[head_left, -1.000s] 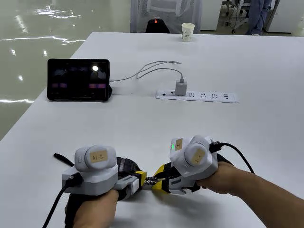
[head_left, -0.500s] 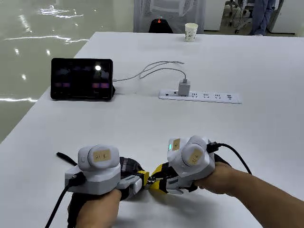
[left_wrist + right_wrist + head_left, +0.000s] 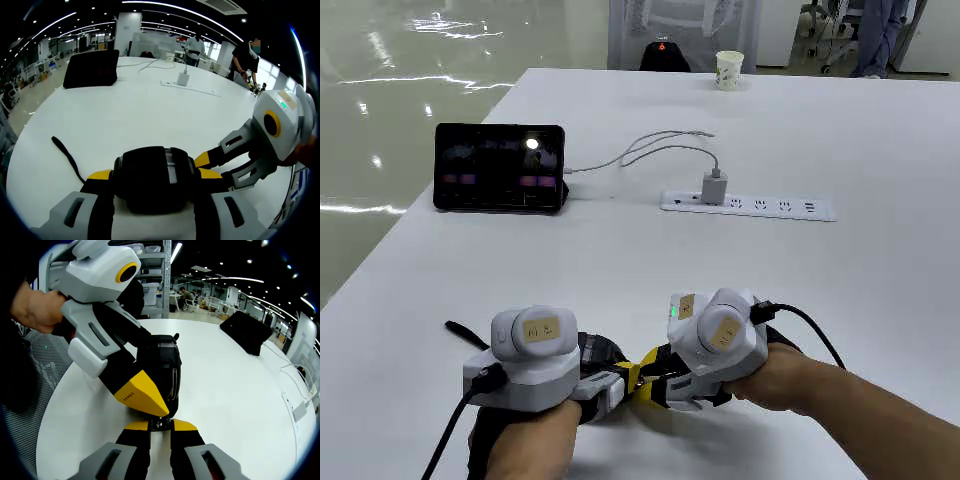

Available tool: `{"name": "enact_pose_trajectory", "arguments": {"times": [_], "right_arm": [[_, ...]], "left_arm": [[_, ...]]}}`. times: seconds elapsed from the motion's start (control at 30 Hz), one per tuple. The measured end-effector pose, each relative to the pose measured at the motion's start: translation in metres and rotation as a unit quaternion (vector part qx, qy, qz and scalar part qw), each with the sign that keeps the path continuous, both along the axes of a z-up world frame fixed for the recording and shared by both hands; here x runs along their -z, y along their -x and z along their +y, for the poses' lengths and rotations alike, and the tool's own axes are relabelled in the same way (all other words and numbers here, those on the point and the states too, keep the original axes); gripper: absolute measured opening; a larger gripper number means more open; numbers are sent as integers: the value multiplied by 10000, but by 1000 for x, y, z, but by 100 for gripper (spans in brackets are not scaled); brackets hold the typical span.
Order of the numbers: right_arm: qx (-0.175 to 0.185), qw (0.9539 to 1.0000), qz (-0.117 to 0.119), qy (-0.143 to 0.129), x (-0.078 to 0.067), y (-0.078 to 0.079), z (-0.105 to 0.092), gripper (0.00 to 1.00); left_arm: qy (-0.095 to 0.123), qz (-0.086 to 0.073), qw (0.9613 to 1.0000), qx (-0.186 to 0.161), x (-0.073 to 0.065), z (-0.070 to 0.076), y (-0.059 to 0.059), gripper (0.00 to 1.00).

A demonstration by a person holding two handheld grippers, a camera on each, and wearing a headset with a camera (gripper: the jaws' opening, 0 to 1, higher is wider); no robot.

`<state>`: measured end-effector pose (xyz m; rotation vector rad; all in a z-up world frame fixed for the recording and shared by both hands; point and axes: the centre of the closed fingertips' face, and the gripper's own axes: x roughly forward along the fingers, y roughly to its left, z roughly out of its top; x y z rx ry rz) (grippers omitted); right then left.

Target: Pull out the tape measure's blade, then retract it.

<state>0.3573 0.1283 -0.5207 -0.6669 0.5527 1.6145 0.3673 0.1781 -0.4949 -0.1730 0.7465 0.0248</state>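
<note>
We can read almost nothing for certain. A tan top label [image 3: 541, 326] sits on the left gripper [image 3: 155, 176], bearing a few dark handwritten marks too small for us to make out. The right gripper [image 3: 161, 425] carries two more, a round-top label [image 3: 719, 336] and a side label [image 3: 685, 305], and their writing is just as unclear to us. In the right gripper view, a short line of small print [image 3: 131, 395] runs along a yellow finger of the left gripper, but we cannot spell it out. The paper cup [image 3: 727, 70] at the far end of the bench [image 3: 880, 250] bears a printed pattern that we cannot read.

Blade tip [image 3: 161, 424] (seemingly pinched) largely hidden.
</note>
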Motion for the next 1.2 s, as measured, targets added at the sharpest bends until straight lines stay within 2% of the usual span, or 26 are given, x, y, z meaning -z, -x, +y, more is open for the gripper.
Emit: {"name": "enact_pose_trajectory", "arguments": {"times": [0.67, 1.2], "right_arm": [[-182, 9995, -208, 120, 1, 2, 1, 12], [-86, 9994, -240, 221, 1, 1, -3, 12]], "left_arm": [[-15, -42, 10000, 51, -1, -1, 1, 62], [36, -10, 10000, 77, -1, -2, 0, 63]]}}
